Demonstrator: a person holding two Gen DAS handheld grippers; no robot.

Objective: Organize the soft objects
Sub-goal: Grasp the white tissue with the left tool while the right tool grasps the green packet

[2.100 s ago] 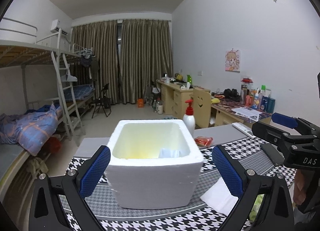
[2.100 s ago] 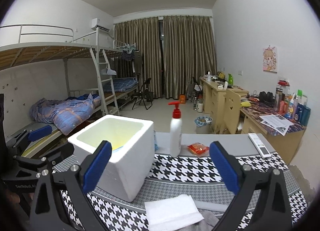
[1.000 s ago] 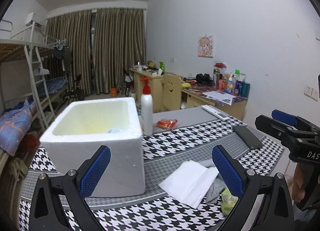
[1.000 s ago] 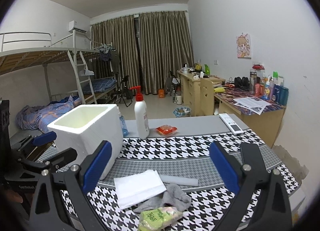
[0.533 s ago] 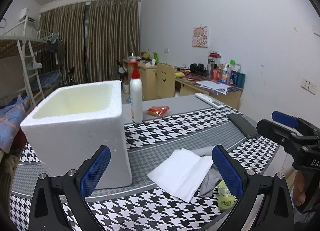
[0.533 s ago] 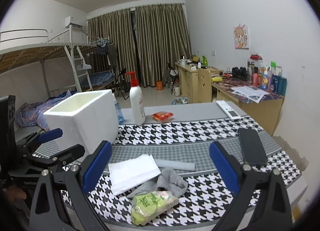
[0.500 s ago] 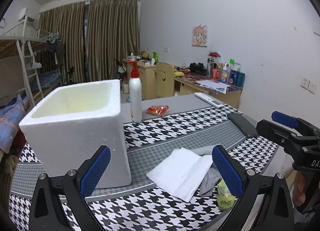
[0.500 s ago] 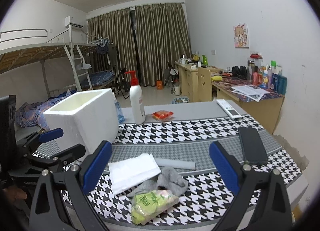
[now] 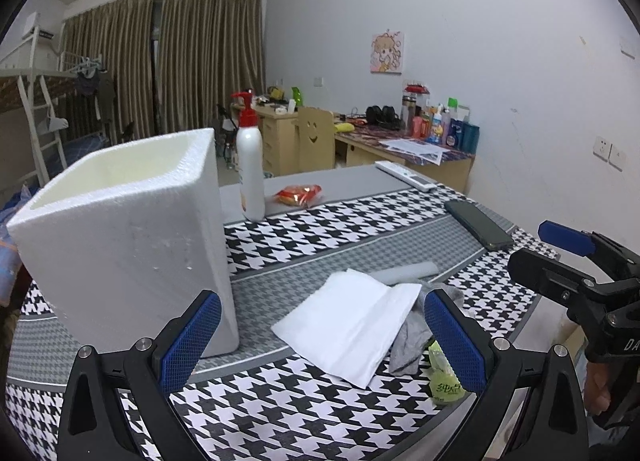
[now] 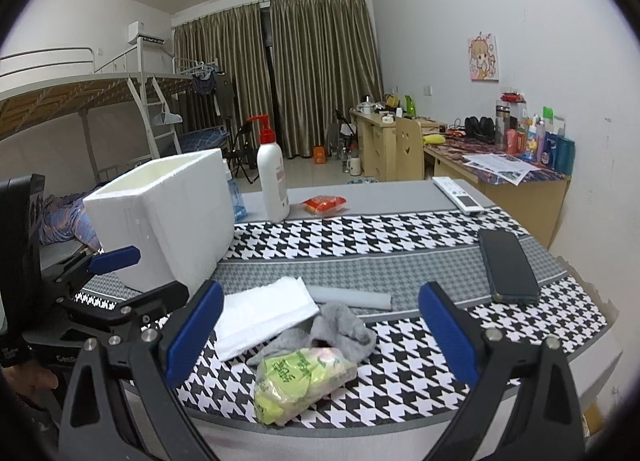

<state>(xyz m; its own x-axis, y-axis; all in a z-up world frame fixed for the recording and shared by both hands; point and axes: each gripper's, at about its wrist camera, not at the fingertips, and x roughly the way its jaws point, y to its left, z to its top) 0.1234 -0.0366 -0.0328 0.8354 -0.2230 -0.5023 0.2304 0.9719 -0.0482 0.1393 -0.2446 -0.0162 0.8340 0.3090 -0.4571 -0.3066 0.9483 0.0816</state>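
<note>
A white foam box (image 9: 132,233) (image 10: 168,217) stands open-topped at the table's left. Near the front edge lie a folded white cloth (image 9: 352,321) (image 10: 264,313), a grey sock (image 9: 412,337) (image 10: 336,325), a green soft packet (image 9: 444,377) (image 10: 300,381) and a grey foam tube (image 9: 404,273) (image 10: 352,299). My left gripper (image 9: 320,345) is open and empty, just in front of the cloth. My right gripper (image 10: 320,329) is open and empty, above the sock and packet.
A white pump bottle with a red top (image 9: 250,165) (image 10: 273,177) and a red snack bag (image 9: 298,194) (image 10: 324,204) stand behind the box. A black phone (image 9: 478,224) (image 10: 507,265) and a white remote (image 10: 458,189) lie at the right.
Both grippers have pulled back and swung right since two seconds ago. The foam box now sits left in view and the cloth, sock and packet have come into view. Both stay open.
</note>
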